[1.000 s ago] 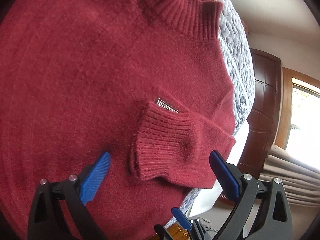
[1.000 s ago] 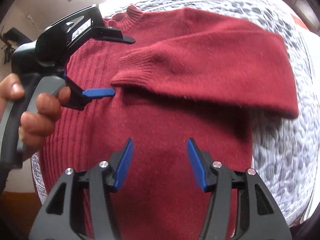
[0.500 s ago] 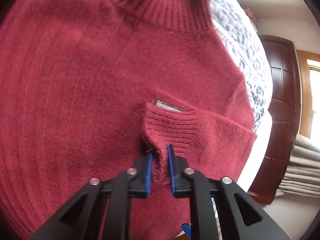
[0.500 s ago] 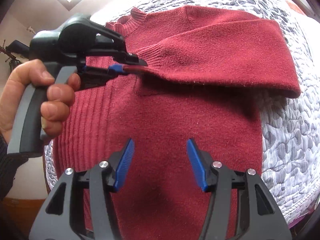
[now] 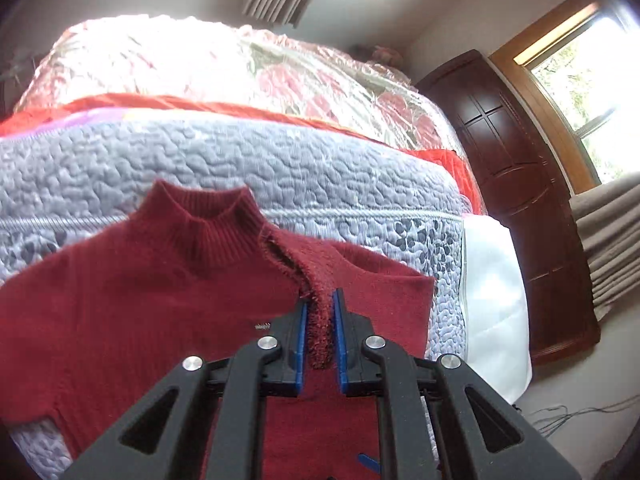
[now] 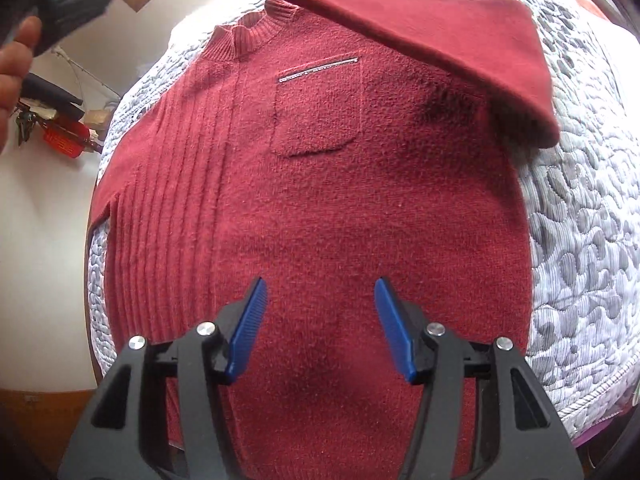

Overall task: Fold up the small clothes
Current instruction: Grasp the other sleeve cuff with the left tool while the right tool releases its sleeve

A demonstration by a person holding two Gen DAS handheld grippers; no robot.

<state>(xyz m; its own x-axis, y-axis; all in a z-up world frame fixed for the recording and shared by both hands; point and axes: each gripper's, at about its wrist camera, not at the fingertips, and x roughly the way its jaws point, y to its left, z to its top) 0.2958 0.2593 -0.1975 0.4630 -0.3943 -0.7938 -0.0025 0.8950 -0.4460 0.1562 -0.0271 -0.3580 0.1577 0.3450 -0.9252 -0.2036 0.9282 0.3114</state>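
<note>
A dark red knit sweater (image 6: 320, 208) lies face up on a grey quilted bed cover (image 6: 580, 208), its ribbed collar (image 6: 252, 28) at the far end and a chest pocket (image 6: 316, 112) showing. My left gripper (image 5: 320, 300) is shut on the sleeve cuff (image 5: 318, 312) and holds it lifted. In the right wrist view that sleeve (image 6: 420, 28) stretches in the air across the top, above the sweater's shoulder. My right gripper (image 6: 320, 300) hovers open over the sweater's lower body, nothing between its fingers.
A floral blanket in plastic wrap (image 5: 240, 64) and a red cover (image 5: 452, 164) lie behind the quilt. A dark wooden cabinet (image 5: 520, 184), a window (image 5: 592, 80) and curtains stand to the right. A person's hand (image 6: 12, 64) shows at the right wrist view's left edge.
My left gripper closed on the sleeve cuff and lifted it up off the sweater's chest, uncovering the pocket. My right gripper stayed open over the lower body.
</note>
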